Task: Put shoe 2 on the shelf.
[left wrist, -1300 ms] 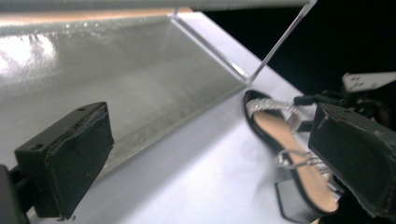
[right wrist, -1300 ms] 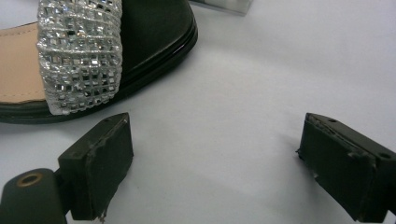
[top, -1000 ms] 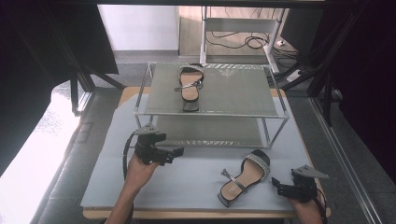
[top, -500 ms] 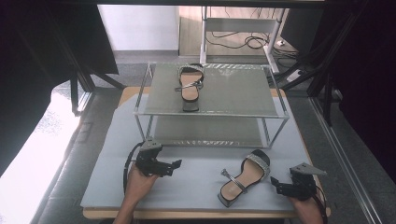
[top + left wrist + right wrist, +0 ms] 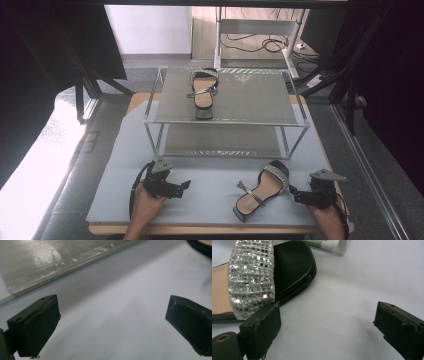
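Fingers of the right gripper (image 5: 295, 194) spread wide, nothing between them; they have just been opening a little further. In the right gripper view the left finger (image 5: 260, 328) sits just beside the glitter strap of the sandal (image 5: 252, 277), the shoe lying up and to the left of the gap, not inside it. Cannot tell whether that finger touches the sole edge.

Left gripper (image 5: 184, 186) fingers also spread apart, empty, low over bare desk (image 5: 210, 175) at lower left of the high view. Its own view has one finger (image 5: 37, 325) at left, the other at right, grey surface between, rack base across the top.

Sandal in the high view (image 5: 262, 189): lower right of centre, on the desk in front of the rack (image 5: 225, 122). Long axis runs diagonally, toe with the sparkly band at upper right, heel end at lower left, ankle strap loose on its left side. Toe end points at the right gripper, so the right hand is clearly nearer; left gripper is well apart from it.

Second sandal (image 5: 202, 90) already on the rack's top shelf, upper centre, lengthwise toward the camera.

Judgement: next move likely a right-hand grasp at the toe end; fingers need to shift toward the sandal so the sole sits between them.
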Tool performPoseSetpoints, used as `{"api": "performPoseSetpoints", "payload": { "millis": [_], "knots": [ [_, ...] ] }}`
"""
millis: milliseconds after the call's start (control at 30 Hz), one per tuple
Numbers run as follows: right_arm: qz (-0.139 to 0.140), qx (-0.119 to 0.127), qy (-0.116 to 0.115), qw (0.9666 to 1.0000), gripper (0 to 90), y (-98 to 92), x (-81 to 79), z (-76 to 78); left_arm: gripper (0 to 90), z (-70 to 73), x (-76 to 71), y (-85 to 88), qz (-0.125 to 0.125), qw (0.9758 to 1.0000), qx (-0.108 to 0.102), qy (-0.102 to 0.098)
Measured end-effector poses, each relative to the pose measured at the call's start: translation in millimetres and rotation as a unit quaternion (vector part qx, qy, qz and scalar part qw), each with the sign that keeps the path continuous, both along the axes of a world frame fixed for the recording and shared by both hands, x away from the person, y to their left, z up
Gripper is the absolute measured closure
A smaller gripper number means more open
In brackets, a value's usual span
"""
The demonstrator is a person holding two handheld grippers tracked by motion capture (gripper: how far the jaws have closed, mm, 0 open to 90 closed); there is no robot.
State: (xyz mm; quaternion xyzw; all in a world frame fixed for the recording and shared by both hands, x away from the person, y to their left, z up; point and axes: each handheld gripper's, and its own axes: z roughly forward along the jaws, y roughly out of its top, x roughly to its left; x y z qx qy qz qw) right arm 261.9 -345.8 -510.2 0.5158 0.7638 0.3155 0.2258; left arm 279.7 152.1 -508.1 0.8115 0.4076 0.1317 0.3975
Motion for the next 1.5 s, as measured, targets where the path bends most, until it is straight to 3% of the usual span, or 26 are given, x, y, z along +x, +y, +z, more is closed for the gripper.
{"api": "performPoseSetpoints", "payload": {
  "millis": [133, 167, 233, 433, 500, 867, 1133, 1300, 1433, 1500],
  "knots": [
    [-0.009, -0.012, 0.006, 0.9999, 6.8, 2.2, 4.8, 0.0, 0.0, -5.3, -2.0, 2.6, 0.008, 0.9998, 0.018, 0.000],
    [-0.015, -0.014, 0.007, 0.9998, 6.9, 3.3, 7.0, 0.0, 0.0, -8.9, -2.7, 3.3, 0.011, 0.9992, 0.037, 0.000],
    [-0.016, -0.017, 0.006, 0.9997, 7.0, 4.6, 9.2, -0.1, 0.0, -10.6, -2.7, 3.4, 0.012, 0.9990, 0.044, 0.000],
    [-0.015, -0.017, 0.006, 0.9997, 8.1, 10.9, 16.3, -2.6, 0.0, -16.0, 0.5, -0.3, 0.008, 0.9972, 0.072, 0.019],
    [-0.016, -0.016, 0.004, 0.9997, 8.2, 13.5, 19.4, -3.0, 0.0, -16.8, 2.3, -1.0, 0.011, 0.9969, 0.072, 0.028],
    [0.007, -0.029, -0.007, 0.9995, 11.6, 42.3, 36.6, -2.6, 0.0, -17.1, 2.1, -0.7, 0.012, 0.9971, 0.071, 0.027],
    [0.029, -0.023, -0.009, 0.9993, 12.7, 56.4, 43.3, -3.7, 0.0, -17.2, 2.1, -0.7, 0.012, 0.9970, 0.071, 0.027],
    [0.029, -0.011, -0.003, 0.9995, 14.2, 59.3, 40.5, -3.6, 0.0, -17.2, 2.0, -0.8, 0.012, 0.9970, 0.072, 0.026],
    [0.027, 0.016, 0.004, 0.9995, 13.1, 53.2, 30.8, 0.5, 0.0, -17.2, 2.1, -0.8, 0.012, 0.9970, 0.072, 0.027],
    [0.046, 0.044, 0.011, 0.9979, 13.4, 52.6, 18.5, 7.0, 0.0, -17.2, 2.0, -0.8, 0.012, 0.9970, 0.071, 0.027]
  ]
}}
